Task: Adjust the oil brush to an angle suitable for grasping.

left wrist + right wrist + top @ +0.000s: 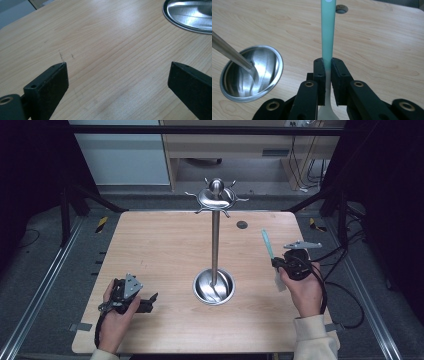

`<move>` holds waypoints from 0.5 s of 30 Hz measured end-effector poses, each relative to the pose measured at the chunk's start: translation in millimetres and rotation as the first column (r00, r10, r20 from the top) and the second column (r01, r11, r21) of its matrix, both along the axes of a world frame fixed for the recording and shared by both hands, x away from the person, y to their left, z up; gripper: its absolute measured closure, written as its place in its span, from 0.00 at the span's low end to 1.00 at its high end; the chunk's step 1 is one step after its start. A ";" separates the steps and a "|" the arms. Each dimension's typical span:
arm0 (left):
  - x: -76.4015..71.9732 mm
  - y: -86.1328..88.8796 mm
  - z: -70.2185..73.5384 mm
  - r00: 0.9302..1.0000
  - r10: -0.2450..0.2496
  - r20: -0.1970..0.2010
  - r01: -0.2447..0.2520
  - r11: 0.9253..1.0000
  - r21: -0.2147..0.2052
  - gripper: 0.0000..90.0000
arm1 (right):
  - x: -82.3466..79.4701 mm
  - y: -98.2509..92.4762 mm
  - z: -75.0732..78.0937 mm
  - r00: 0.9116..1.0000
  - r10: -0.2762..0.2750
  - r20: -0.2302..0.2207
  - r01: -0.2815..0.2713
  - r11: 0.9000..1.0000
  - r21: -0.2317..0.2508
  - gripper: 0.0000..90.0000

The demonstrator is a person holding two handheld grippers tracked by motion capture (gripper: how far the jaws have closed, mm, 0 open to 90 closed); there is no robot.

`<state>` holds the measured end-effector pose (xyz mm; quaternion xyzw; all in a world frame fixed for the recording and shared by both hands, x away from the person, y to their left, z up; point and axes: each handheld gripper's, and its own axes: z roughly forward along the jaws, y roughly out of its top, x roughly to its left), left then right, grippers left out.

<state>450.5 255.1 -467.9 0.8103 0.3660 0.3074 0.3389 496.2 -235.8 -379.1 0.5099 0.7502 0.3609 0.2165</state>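
Teal-handled utensil (pixel 328 32) sits clamped between the right gripper (pixel 328 66) jaws, handle pointing away; left gripper (pixel 116 75) rests spread wide, holding nothing.

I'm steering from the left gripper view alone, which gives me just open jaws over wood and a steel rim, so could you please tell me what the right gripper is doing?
Observer: The right gripper is shut on a utensil with a mint-green handle; the handle points up and away from the hand.
Operator: Thank you. What does that steel rim belong to?
Observer: It is the round base dish of a tall metal stand whose pole rises to a crown of hooks.
Operator: Is anything hanging on those hooks?
Observer: No, in the high view the hooks look bare.
Operator: And where is my left gripper relative to the stand?
Observer: The left gripper sits low at the table's near left, jaws pointing toward the base dish.
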 end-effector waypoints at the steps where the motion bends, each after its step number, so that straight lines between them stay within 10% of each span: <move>1: 0.0 0.0 0.0 1.000 0.000 0.000 0.000 1.000 0.000 0.03 | 0.0 0.0 0.0 1.000 0.000 0.000 0.000 1.000 0.000 0.92; 15: 0.0 0.7 0.2 1.000 0.001 0.003 -0.001 1.000 -0.002 0.03 | -14.5 4.8 28.1 0.994 0.045 0.095 -0.050 0.997 0.053 0.92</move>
